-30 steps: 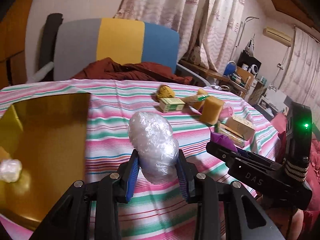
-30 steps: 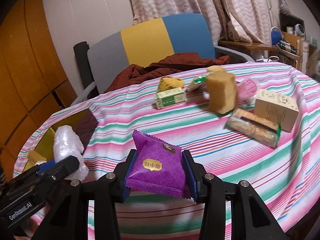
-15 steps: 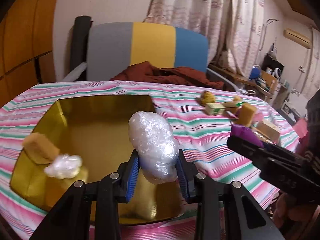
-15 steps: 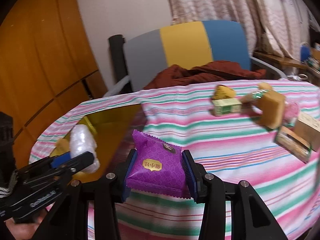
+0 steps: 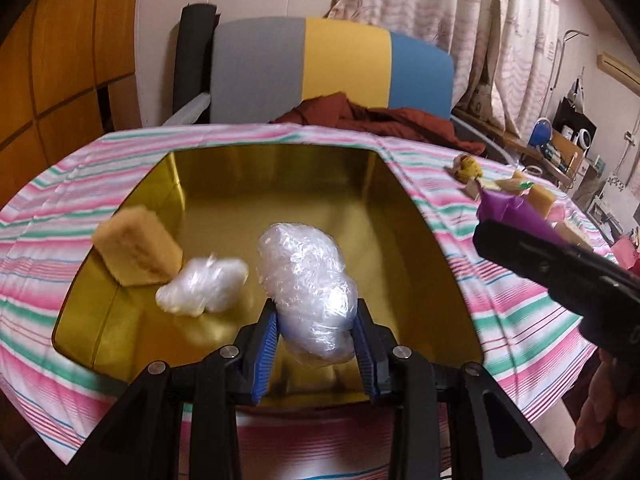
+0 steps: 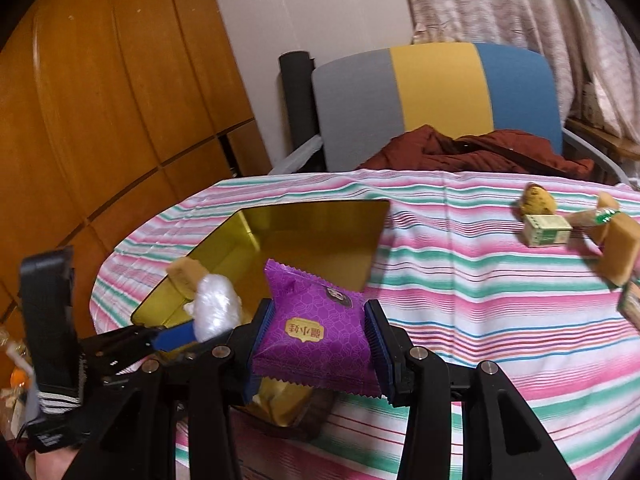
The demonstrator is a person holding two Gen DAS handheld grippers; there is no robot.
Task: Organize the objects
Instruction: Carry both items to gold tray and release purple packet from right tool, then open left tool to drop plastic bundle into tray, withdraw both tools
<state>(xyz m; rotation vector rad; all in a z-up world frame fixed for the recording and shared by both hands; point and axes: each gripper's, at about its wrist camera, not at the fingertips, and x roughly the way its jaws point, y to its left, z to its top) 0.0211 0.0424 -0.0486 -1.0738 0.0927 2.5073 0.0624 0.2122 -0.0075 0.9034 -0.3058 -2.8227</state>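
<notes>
Left wrist view shows the left gripper (image 5: 316, 344) squeezing a lumpy bundle wrapped in clear plastic (image 5: 308, 292). Its blue ribbed pads (image 5: 267, 354) press on both sides of the bundle, so the jaws are nearly closed on it. The bundle is shiny, crinkly and egg-shaped, and it hangs over a shiny gold tin (image 5: 420, 248) with flat sides and cut corners. Inside the tin lie a tan spongy block (image 5: 136, 250) and a smaller crinkly plastic bundle (image 5: 204, 290), touching each other. The tin sits on a table under a soft striped cloth (image 5: 516, 312) of pink, green and white.

Right wrist view shows the right gripper (image 6: 318, 342) pinching a purple snack packet (image 6: 316, 332). The packet is smooth and puffy, with zigzag edges and a small gold label. It is held above the near corner of the tin. More small snacks (image 6: 546, 230) lie on the cloth far to the right. A chair (image 6: 436, 92) with grey, yellow and blue panels stands behind the table.
</notes>
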